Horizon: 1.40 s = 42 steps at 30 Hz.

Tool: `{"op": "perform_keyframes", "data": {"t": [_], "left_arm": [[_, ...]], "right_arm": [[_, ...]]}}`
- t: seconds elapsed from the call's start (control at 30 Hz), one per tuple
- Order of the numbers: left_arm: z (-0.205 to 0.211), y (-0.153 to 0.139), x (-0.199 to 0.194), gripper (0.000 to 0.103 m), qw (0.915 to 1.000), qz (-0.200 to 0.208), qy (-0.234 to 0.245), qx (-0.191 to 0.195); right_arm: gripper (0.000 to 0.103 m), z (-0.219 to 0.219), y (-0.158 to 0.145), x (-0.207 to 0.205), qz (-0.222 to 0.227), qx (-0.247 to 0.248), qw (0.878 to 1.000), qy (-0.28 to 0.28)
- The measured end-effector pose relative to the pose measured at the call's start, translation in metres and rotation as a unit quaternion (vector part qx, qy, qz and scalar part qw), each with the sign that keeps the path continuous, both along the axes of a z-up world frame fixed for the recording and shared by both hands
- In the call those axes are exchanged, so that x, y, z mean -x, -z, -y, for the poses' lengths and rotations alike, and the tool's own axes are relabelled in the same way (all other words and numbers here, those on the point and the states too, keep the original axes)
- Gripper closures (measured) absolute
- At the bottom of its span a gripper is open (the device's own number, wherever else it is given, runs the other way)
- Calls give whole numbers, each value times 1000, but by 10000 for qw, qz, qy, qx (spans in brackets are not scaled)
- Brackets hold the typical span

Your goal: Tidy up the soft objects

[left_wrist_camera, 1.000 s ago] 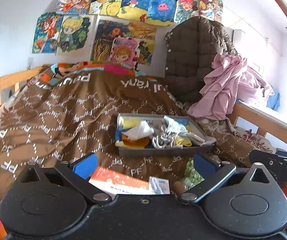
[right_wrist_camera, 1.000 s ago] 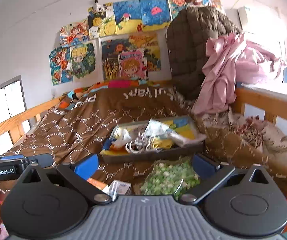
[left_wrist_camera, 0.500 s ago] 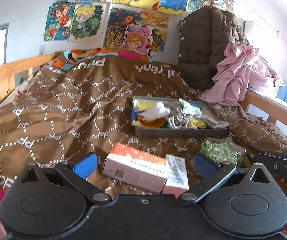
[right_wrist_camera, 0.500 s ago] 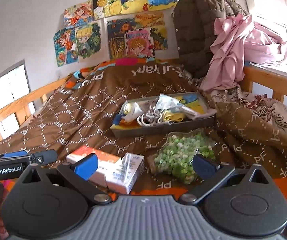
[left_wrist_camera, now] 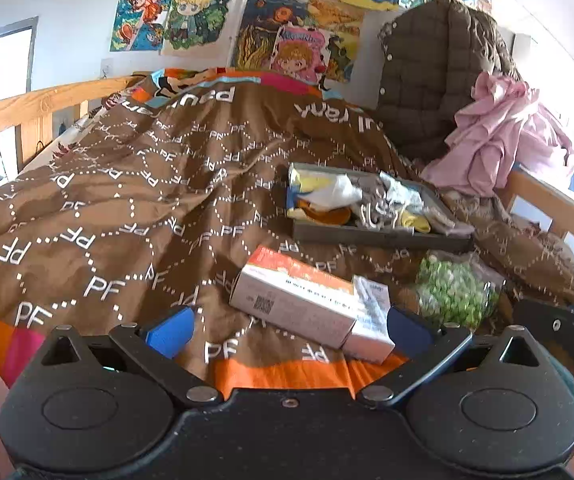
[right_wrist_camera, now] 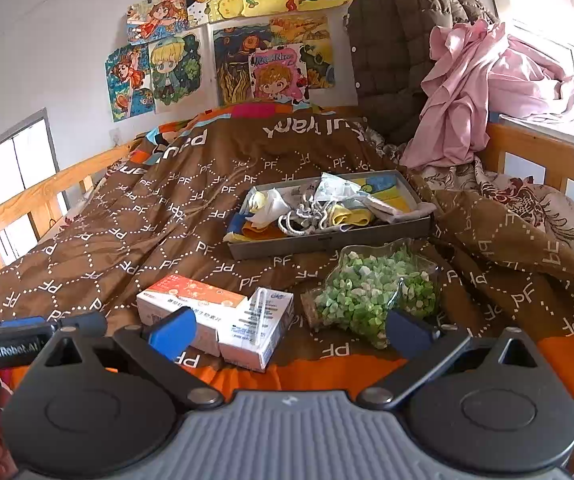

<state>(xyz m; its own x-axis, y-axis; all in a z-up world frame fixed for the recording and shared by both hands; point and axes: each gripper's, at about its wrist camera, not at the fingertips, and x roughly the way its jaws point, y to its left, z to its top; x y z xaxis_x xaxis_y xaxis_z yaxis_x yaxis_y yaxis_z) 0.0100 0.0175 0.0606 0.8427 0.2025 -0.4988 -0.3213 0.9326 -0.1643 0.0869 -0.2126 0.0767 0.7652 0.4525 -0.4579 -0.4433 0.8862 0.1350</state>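
A grey tray [left_wrist_camera: 371, 236] [right_wrist_camera: 327, 242] full of mixed soft items, cloths, cords and small packets, rests on the brown bedspread [left_wrist_camera: 127, 208] [right_wrist_camera: 159, 232]. In front of it lie an orange-and-white carton [left_wrist_camera: 295, 296] [right_wrist_camera: 189, 298], a small white drink box [left_wrist_camera: 371, 320] [right_wrist_camera: 259, 322] and a clear bag of green pieces [left_wrist_camera: 453, 290] [right_wrist_camera: 371, 290]. My left gripper [left_wrist_camera: 287, 330] hangs open near the bed's front edge, short of the carton. My right gripper [right_wrist_camera: 287, 330] is open too, just short of the boxes and the bag. Neither holds anything.
Wooden bed rails [left_wrist_camera: 19, 108] [right_wrist_camera: 535, 148] run along both sides. A brown quilted jacket [right_wrist_camera: 391, 40] and pink cloth [right_wrist_camera: 487, 80] hang at the back right. Drawings [left_wrist_camera: 295, 40] cover the wall. A patterned blanket [right_wrist_camera: 527, 208] lies at the right.
Both grippers have pulled back and tilted, so the carton, drink box and green bag now show in full. Nothing on the bed has moved.
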Motion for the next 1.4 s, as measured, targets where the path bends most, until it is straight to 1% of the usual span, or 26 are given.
{"op": "perform_keyframes", "data": {"t": [0.1, 0.33, 0.47, 0.6, 0.8, 1.4], "left_arm": [[2, 3, 1, 1, 9999, -90, -28, -61], [6, 6, 7, 1, 9996, -94, -68, -255], [8, 8, 7, 1, 9994, -159, -86, -310], [8, 7, 9, 1, 9992, -126, -110, -375], [9, 7, 9, 1, 9990, -147, -130, -403], [10, 12, 7, 1, 9982, -311, -118, -504]], "right_arm": [[0, -3, 2, 2, -24, 76, 10000, 0], [0, -7, 8, 1, -201, 178, 9996, -33], [0, -10, 11, 3, -201, 264, 9994, -40], [0, -14, 14, 2, -245, 382, 9990, -37], [0, -18, 19, -2, -420, 519, 9978, -52], [0, -20, 23, -5, -540, 648, 9964, -39]]}}
